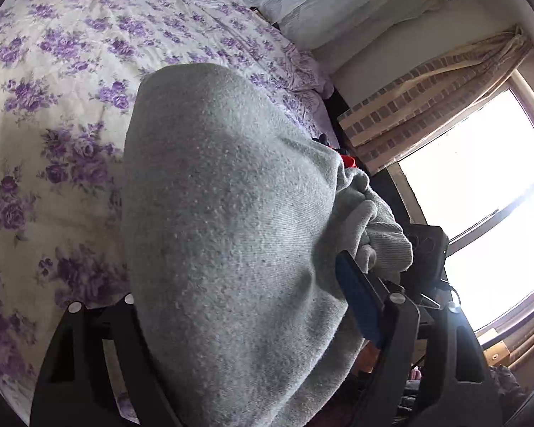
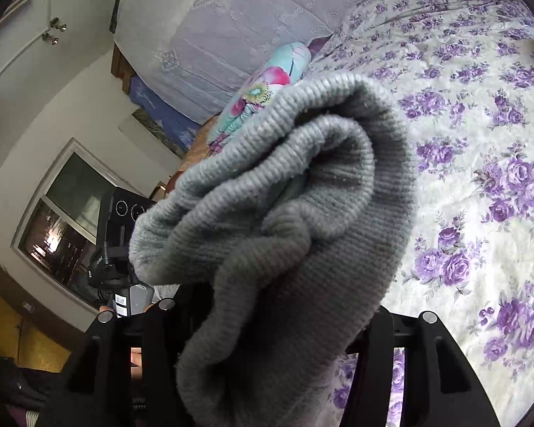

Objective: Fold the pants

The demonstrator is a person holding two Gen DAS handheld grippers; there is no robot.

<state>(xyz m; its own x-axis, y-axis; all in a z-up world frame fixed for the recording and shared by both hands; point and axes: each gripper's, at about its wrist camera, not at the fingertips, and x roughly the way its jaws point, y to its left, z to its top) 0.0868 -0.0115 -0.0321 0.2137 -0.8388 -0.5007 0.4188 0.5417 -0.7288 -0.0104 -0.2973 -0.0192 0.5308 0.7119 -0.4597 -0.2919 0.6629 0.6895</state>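
Observation:
Grey knit pants [image 1: 231, 231] hang draped over my left gripper [image 1: 267, 320], lifted above the bed; the cloth covers the gap between the jaws, and one blue finger pad [image 1: 359, 306] shows at the right. In the right wrist view, a bunched ribbed end of the grey pants [image 2: 284, 220] is clamped between the jaws of my right gripper [image 2: 267, 320], whose fingertips are hidden under the cloth. The other gripper's black body [image 2: 121, 235] shows to the left, close by.
The bed has a white sheet with purple flowers [image 1: 53, 106] [image 2: 480, 178]. A floral pillow [image 2: 263, 96] lies by the headboard. A window with curtains [image 1: 480, 178] is to the right of the bed.

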